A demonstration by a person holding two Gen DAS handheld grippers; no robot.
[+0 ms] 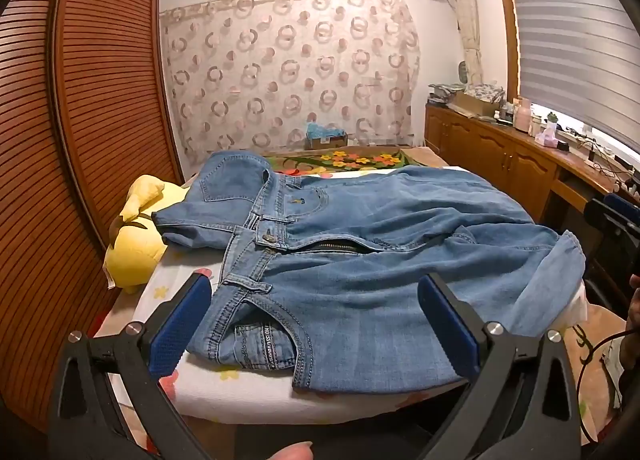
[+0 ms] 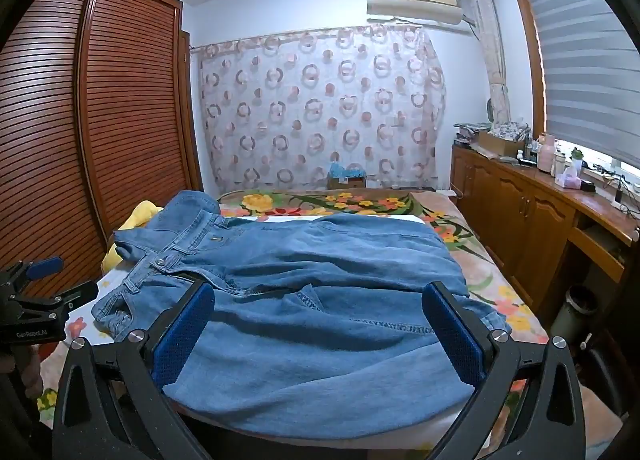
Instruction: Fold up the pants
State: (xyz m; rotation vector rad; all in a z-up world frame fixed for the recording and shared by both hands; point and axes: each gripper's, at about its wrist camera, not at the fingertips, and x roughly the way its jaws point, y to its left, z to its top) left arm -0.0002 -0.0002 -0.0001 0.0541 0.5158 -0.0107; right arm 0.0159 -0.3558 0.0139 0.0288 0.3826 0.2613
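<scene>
Blue denim pants (image 1: 360,244) lie spread on a white board on the bed, waistband and button to the left, legs running right. My left gripper (image 1: 316,324) hovers open above the near pocket and waistband, blue pads wide apart, nothing between them. In the right wrist view the same pants (image 2: 312,292) fill the middle, and my right gripper (image 2: 320,336) stands open over the near leg fabric, not touching it. The left gripper (image 2: 40,284) shows at that view's left edge, and the right gripper's black body (image 1: 616,220) at the left view's right edge.
A yellow plush toy (image 1: 136,236) lies left of the waistband. A floral blanket (image 2: 472,260) covers the bed. A brown slatted wardrobe (image 1: 80,140) stands on the left, wooden cabinets (image 2: 540,228) with clutter on the right, and a cardboard box (image 1: 326,138) sits by the curtain.
</scene>
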